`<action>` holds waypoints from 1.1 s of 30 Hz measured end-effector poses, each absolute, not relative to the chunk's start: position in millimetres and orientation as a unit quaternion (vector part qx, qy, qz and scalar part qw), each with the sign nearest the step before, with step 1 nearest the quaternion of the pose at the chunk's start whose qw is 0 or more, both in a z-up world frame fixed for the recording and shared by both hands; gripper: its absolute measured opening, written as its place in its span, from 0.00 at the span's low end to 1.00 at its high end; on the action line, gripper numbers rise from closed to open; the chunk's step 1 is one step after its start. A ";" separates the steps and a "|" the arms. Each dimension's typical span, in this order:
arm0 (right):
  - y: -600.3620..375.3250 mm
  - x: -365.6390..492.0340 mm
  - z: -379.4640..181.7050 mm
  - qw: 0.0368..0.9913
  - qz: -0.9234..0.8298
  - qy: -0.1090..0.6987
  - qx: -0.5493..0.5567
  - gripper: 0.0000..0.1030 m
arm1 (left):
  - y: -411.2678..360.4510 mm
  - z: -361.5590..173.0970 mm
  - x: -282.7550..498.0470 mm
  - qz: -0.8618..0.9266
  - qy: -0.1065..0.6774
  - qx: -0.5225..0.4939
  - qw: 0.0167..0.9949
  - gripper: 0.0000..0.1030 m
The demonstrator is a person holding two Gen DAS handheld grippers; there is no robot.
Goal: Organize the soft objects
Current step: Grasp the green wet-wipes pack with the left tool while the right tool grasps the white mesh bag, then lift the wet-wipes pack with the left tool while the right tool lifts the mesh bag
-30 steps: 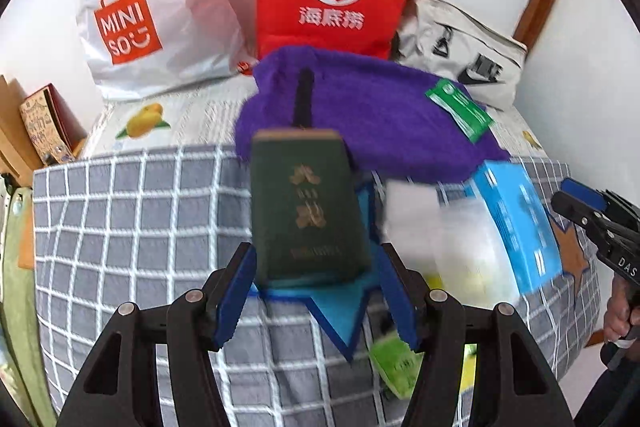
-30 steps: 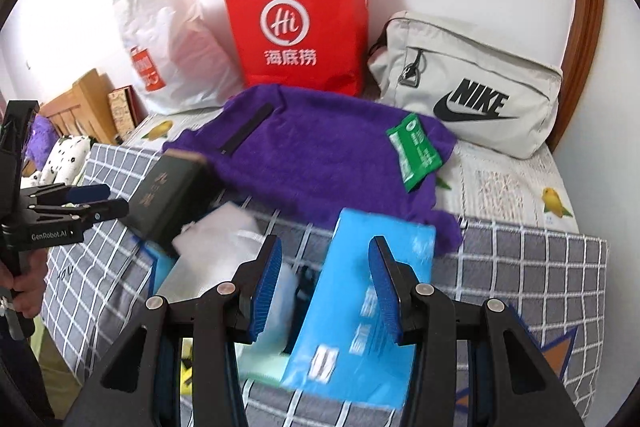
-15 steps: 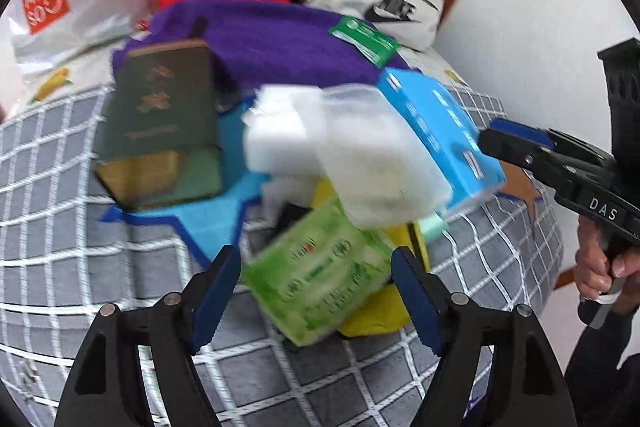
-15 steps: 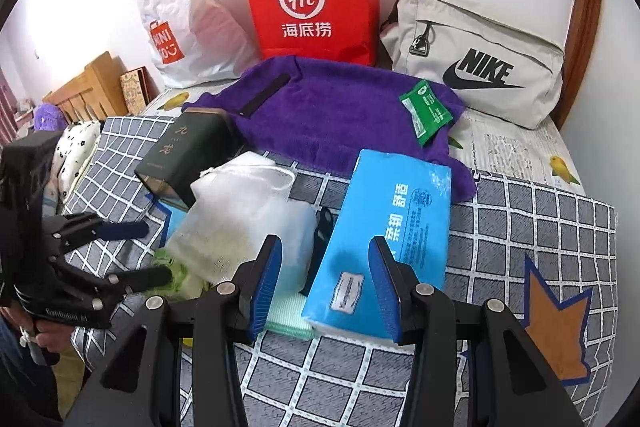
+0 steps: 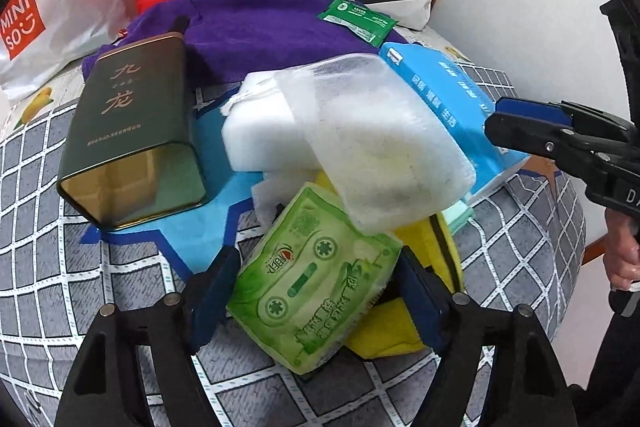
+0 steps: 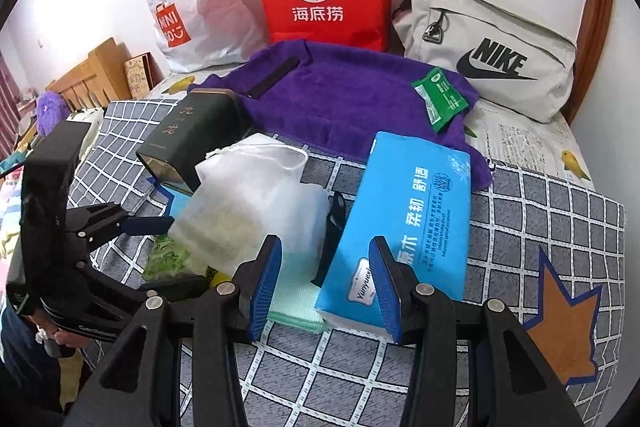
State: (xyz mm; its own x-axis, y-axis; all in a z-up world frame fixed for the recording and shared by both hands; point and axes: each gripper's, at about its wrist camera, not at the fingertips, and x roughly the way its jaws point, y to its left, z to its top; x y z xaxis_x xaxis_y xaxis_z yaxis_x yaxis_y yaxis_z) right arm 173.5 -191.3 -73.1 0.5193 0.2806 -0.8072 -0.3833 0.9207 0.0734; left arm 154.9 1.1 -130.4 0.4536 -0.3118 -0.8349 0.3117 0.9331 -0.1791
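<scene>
Straddling the green tissue pack [image 5: 316, 287] with left gripper [image 5: 320, 287] jaws open, pack's long axis lying slantwise between them. Hovering right gripper [image 6: 326, 281] jaws open over the blue tissue pack's [image 6: 404, 223] near end, gripping nothing.

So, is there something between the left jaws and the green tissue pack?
Nothing visible blocks it. The green tissue pack lies between the open left gripper jaws; only the white mesh bag overlaps its far end.
</scene>
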 end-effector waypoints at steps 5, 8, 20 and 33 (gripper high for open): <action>-184.2 174.8 -71.6 0.866 0.198 0.454 -0.060 0.44 | 16.5 -120.2 151.7 -0.166 0.482 -0.003 0.860 0.70; -176.5 177.1 -69.4 0.864 0.210 0.454 -0.058 0.44 | 31.3 -109.4 149.1 -0.141 0.475 0.002 0.869 0.70; -130.2 193.4 -89.4 0.845 0.241 0.473 -0.063 0.63 | 79.1 -105.6 150.4 -0.082 0.479 -0.015 0.874 0.70; -105.7 200.6 -104.2 0.844 0.238 0.464 -0.123 0.12 | 83.5 -121.3 153.3 -0.081 0.493 -0.040 0.866 0.70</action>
State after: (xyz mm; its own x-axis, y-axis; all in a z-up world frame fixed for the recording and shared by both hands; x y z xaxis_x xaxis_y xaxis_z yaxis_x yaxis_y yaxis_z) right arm 200.6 -105.7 -104.2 0.4557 0.2866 -0.8427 -0.5160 0.8565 0.0123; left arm 153.3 83.5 -121.3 0.5018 -0.1783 -0.8464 0.1005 0.9839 -0.1477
